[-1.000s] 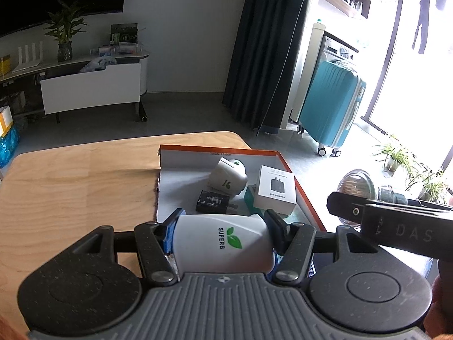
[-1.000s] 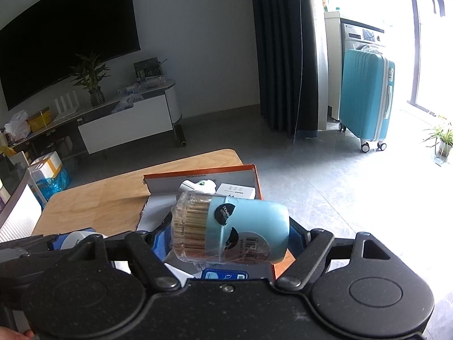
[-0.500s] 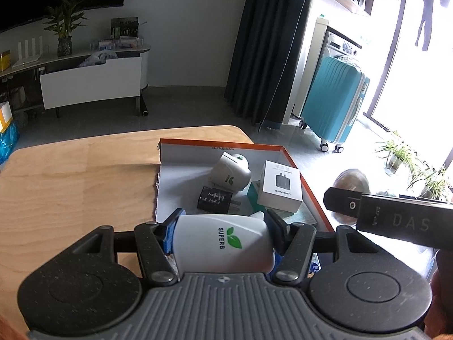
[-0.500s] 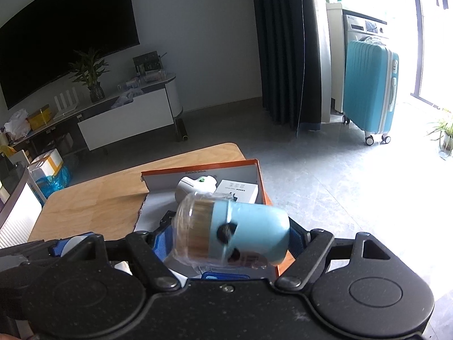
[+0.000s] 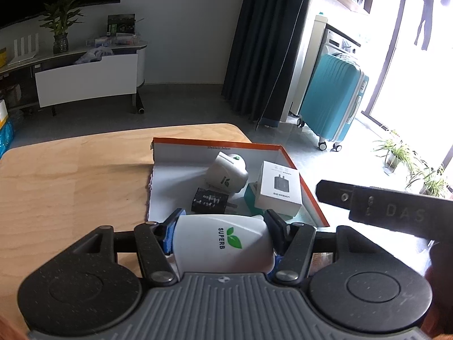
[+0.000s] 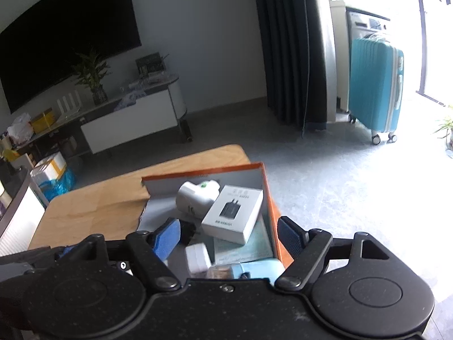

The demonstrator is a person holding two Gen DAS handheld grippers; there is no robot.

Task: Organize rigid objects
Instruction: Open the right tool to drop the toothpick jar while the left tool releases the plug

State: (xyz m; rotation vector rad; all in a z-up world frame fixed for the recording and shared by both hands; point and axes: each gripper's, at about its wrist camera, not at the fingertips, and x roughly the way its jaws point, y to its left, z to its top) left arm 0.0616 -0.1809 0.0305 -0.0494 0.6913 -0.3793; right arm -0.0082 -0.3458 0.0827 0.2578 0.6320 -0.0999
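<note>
My left gripper (image 5: 220, 226) is shut on a white SUPERB adapter (image 5: 223, 245), held above the near edge of the orange-rimmed box (image 5: 300, 178). In the box lie a second white adapter (image 5: 226, 174), a black charger (image 5: 209, 199) and a white charger carton (image 5: 279, 188). My right gripper (image 6: 229, 233) is open and empty above the box (image 6: 270, 198). The light blue toothpick jar (image 6: 254, 269) lies in the box just below it, partly hidden by the gripper body. The carton (image 6: 235, 212) and the white adapter (image 6: 198, 198) show there too.
The box sits at the right end of a wooden table (image 5: 70, 178). The right gripper's finger (image 5: 382, 211) reaches in at the right of the left wrist view. A teal suitcase (image 5: 334, 99) stands on the floor beyond the table.
My right gripper opened and let go of the toothpick jar, which dropped into the box. My left gripper kept its hold on the adapter and drifted slightly.
</note>
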